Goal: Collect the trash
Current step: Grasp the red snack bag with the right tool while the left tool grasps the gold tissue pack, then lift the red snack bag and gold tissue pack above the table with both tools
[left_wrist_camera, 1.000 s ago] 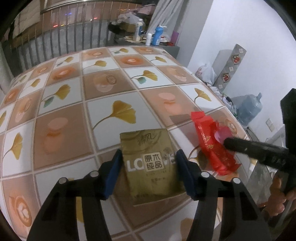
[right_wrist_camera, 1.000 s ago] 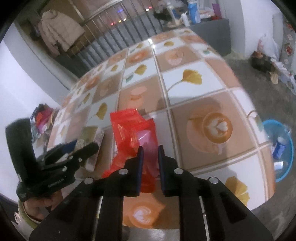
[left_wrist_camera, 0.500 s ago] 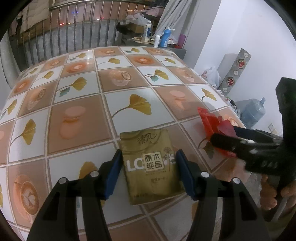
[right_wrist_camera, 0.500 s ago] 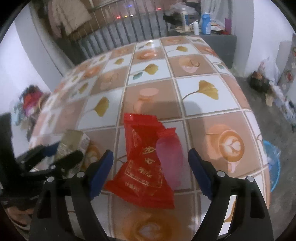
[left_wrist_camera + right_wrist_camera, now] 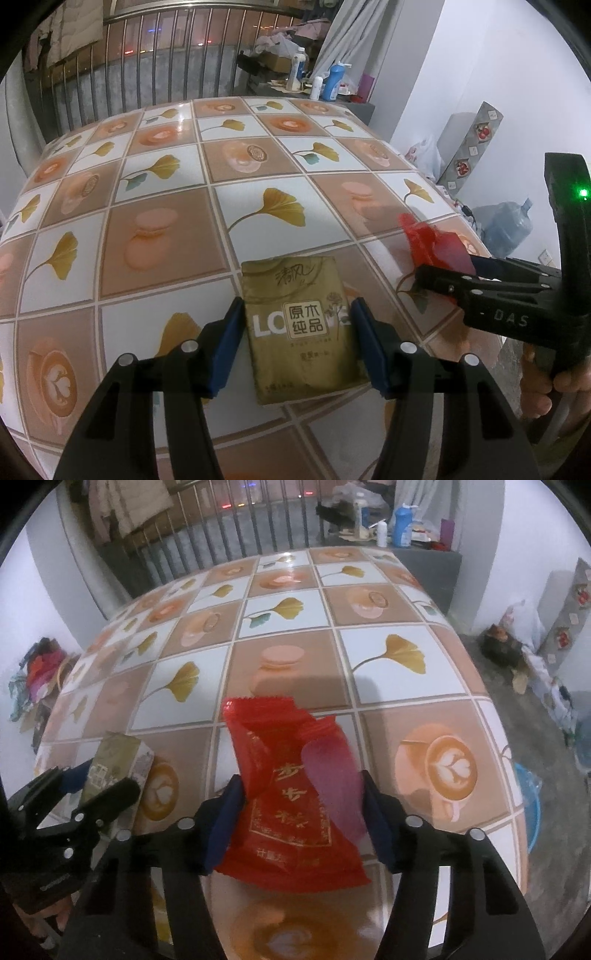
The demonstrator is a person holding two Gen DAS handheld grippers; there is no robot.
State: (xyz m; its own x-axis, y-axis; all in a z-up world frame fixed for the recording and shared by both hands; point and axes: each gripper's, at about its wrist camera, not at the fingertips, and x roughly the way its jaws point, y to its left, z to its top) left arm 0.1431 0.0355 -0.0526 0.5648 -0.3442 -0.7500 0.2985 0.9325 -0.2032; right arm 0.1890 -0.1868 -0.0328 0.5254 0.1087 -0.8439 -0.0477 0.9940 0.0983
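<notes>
On the left, the left gripper point(image 5: 297, 341) straddles the olive tissue pack point(image 5: 301, 328) lying flat on the table point(image 5: 159, 229), pads seemingly just clear; it looks soft and light, best pinched across its width. To the right, the right gripper point(image 5: 301, 821) has just been closing around the crinkly, slippery red wrapper point(image 5: 284, 801), maybe touching.

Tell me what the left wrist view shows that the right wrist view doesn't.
Left wrist only: the gold tissue pack's printed front, framed by the left gripper's blue pads. Right wrist only: the red wrapper's gold lettering and the pink piece lying on it. Both share: the patterned tablecloth, tissue pack, red wrapper, and both grippers.
</notes>
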